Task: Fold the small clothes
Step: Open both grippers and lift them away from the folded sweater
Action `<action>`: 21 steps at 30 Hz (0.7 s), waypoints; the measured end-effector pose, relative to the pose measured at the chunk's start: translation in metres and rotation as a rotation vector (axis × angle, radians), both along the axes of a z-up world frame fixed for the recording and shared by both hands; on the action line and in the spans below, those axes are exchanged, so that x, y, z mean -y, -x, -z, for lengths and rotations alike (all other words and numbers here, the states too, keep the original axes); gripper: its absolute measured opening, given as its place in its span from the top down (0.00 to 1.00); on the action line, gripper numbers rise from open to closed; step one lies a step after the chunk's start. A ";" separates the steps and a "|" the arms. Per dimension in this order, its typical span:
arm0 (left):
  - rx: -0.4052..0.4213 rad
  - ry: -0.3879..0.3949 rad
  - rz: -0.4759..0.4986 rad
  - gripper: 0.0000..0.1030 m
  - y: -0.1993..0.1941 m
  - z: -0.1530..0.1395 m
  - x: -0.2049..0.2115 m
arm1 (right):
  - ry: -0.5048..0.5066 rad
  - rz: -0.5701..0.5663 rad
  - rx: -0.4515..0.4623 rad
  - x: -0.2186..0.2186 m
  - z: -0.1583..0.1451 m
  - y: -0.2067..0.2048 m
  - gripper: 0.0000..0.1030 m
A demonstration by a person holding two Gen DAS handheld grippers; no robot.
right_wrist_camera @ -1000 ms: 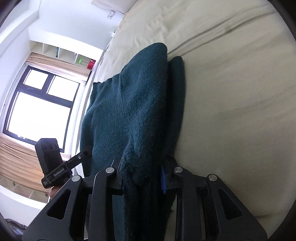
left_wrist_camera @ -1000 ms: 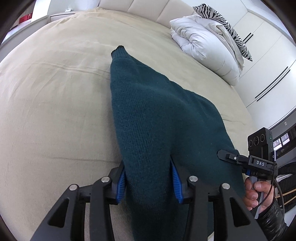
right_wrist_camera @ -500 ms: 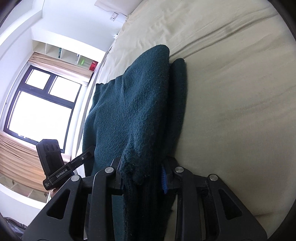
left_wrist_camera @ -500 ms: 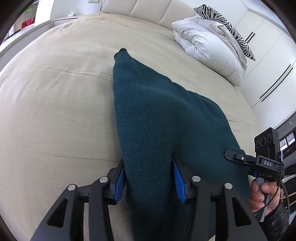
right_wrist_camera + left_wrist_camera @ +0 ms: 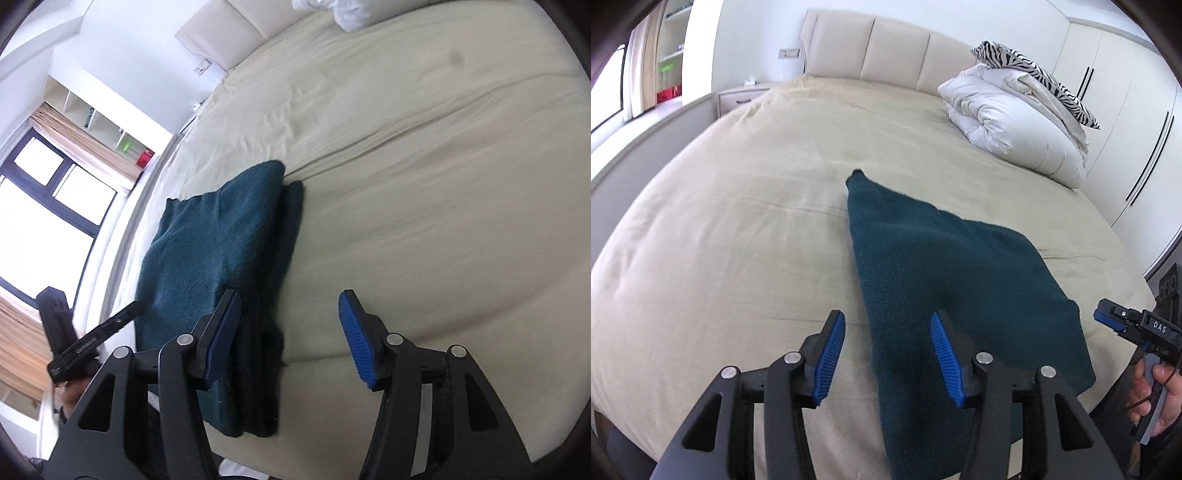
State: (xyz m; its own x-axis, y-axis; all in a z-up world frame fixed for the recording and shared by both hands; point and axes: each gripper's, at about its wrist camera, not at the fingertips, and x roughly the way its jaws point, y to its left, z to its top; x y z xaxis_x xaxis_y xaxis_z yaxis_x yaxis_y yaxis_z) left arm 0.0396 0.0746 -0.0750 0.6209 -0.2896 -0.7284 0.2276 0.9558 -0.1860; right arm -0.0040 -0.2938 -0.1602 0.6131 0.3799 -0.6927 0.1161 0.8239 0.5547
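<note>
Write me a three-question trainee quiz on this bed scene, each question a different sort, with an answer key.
1. True or false: the dark green sweater lies on the beige bed.
2. Multiple choice: what sits on top of the white duvet near the headboard? A) a zebra-striped pillow B) a red box C) a folded towel
3. Fill in the missing word: neither the left gripper nor the right gripper grips the sweater; both sets of blue pads stand ____ from the cloth.

Key
1. True
2. A, the zebra-striped pillow
3. apart; both jaws are opening, with nothing pinched between the pads.
</note>
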 end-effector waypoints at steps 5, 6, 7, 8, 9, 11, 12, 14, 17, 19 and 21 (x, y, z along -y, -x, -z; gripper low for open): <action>0.297 -0.115 -0.060 0.07 0.036 -0.050 0.005 | 0.118 0.082 0.137 0.000 -0.038 0.025 0.48; 0.361 -0.131 -0.070 0.00 0.044 -0.061 0.007 | 0.148 0.096 0.171 -0.004 -0.047 0.029 0.45; 0.435 -0.149 -0.082 0.00 0.053 -0.071 0.010 | 0.187 0.109 0.216 -0.009 -0.059 0.034 0.40; 0.488 -0.165 -0.084 0.00 0.059 -0.081 0.012 | 0.216 0.120 0.250 -0.013 -0.067 0.037 0.29; 0.535 -0.184 -0.085 0.00 0.065 -0.089 0.016 | 0.262 0.142 0.302 -0.019 -0.079 0.043 0.20; 0.594 -0.228 -0.110 0.00 0.074 -0.103 0.022 | 0.339 0.181 0.389 -0.030 -0.098 0.053 0.09; 0.610 -0.239 -0.124 0.00 0.076 -0.110 0.023 | 0.376 0.198 0.432 -0.037 -0.110 0.057 0.04; 0.641 -0.236 -0.145 0.00 0.082 -0.123 0.022 | 0.454 0.257 0.506 -0.049 -0.129 0.067 0.00; 0.578 -0.238 -0.167 0.00 0.082 -0.135 0.020 | 0.536 0.278 0.578 -0.064 -0.153 0.074 0.00; 0.530 -0.227 -0.161 0.00 0.077 -0.135 0.019 | 0.542 0.232 0.586 -0.071 -0.165 0.074 0.00; 0.504 -0.214 -0.176 0.00 0.075 -0.131 0.018 | 0.517 0.185 0.583 -0.079 -0.175 0.072 0.00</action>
State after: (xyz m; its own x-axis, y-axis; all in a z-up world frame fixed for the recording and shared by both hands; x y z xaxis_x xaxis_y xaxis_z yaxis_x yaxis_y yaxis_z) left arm -0.0354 0.0565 0.0560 0.9321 -0.0290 -0.3611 0.0721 0.9917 0.1064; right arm -0.0756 -0.2153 0.0151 0.9524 -0.0447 -0.3015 0.0848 0.9890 0.1214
